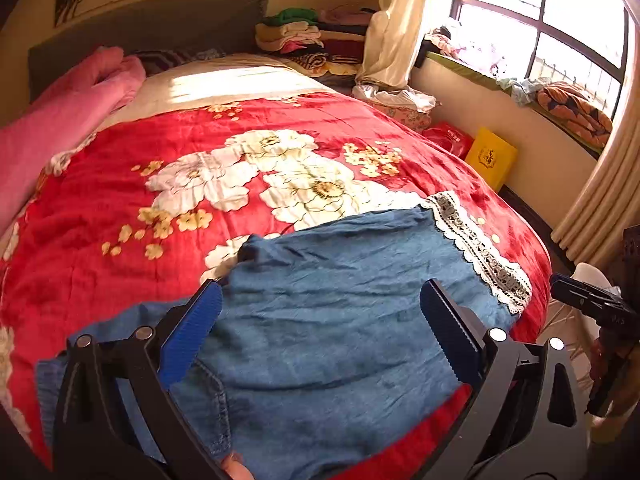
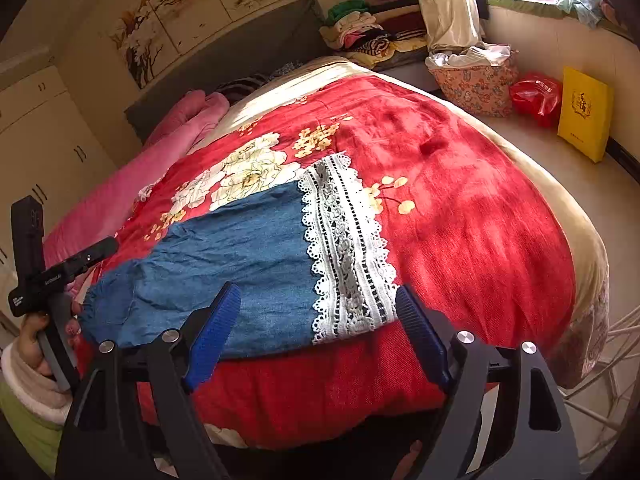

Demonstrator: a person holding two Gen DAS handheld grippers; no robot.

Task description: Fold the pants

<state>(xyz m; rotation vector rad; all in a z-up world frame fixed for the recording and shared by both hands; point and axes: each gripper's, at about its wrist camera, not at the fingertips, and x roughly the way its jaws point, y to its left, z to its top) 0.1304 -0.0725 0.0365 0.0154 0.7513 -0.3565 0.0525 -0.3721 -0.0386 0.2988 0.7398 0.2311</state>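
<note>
Blue denim pants [image 1: 340, 304] with a white lace hem [image 1: 480, 252] lie folded flat on the red floral blanket [image 1: 192, 128], near the bed's front edge. My left gripper [image 1: 322, 286] hovers over the waist end, jaws wide open, with nothing between the blue pads [image 1: 192, 328]. My right gripper [image 2: 318, 288] is open above the lace hem [image 2: 344, 248] and the denim [image 2: 224, 252], its pads [image 2: 420, 332] clear of the cloth. The left gripper's body [image 2: 60, 272] shows at the left of the right wrist view, held by a hand.
A pink blanket [image 1: 60, 120] lies along the bed's left side. Folded clothes [image 1: 308, 36] are stacked at the head. Beside the bed stand a floral basket [image 2: 476, 84], a red bag [image 2: 536, 96] and a yellow box [image 2: 584, 112]. Curtains [image 1: 600, 200] hang by the window.
</note>
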